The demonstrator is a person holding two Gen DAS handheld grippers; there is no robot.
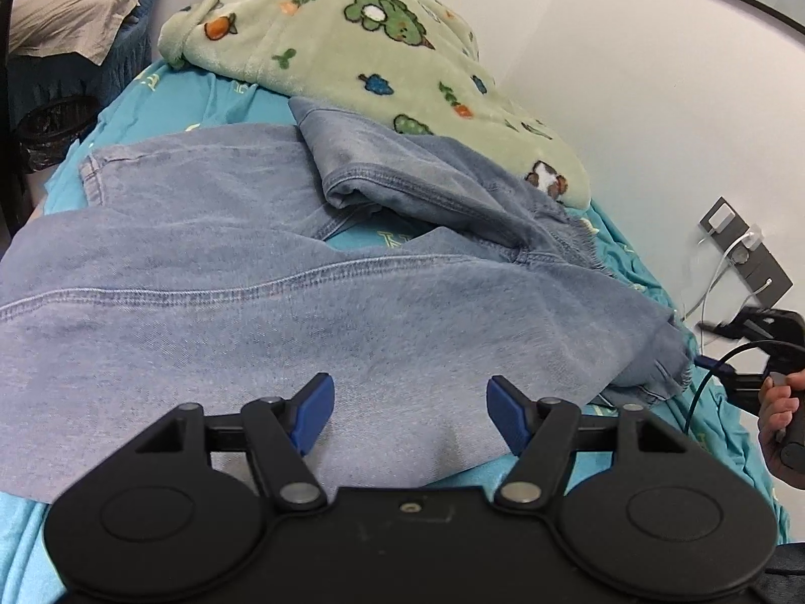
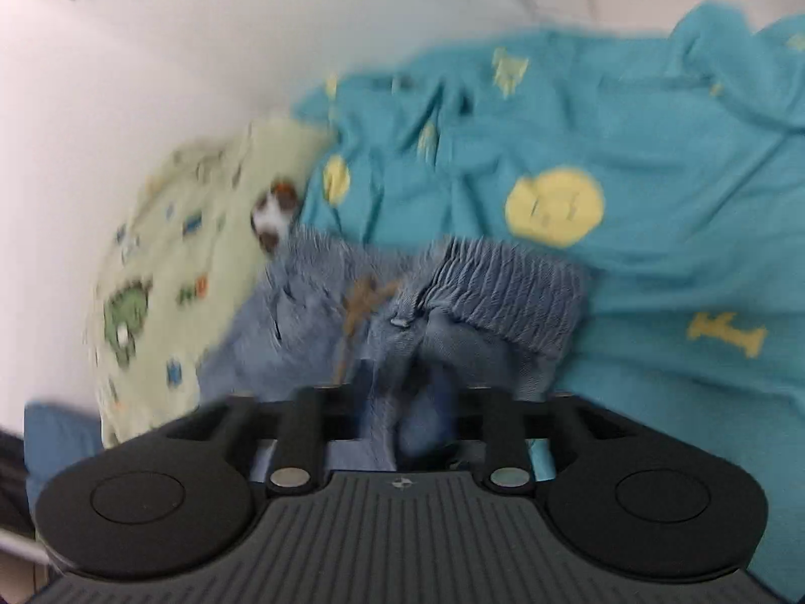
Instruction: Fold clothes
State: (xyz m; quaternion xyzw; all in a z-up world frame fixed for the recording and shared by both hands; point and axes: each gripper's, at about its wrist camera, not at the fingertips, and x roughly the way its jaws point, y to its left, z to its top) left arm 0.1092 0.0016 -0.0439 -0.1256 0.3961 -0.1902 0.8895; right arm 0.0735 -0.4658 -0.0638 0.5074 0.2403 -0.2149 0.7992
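Jeans: faded matt denim, stitched seams, frayed hem. Blanket behind jeans: fluffy fleece. Sheet under jeans: crinkled cotton. Left gripper: matt black plastic.

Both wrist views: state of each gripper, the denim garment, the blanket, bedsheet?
left gripper: open, above the denim, holding nothing.
right gripper: shut on denim, view blurred.
denim garment: spread out, one part folded back, elastic waistband bunched.
green blanket: crumpled heap by the wall.
teal bedsheet: wrinkled, under the denim.
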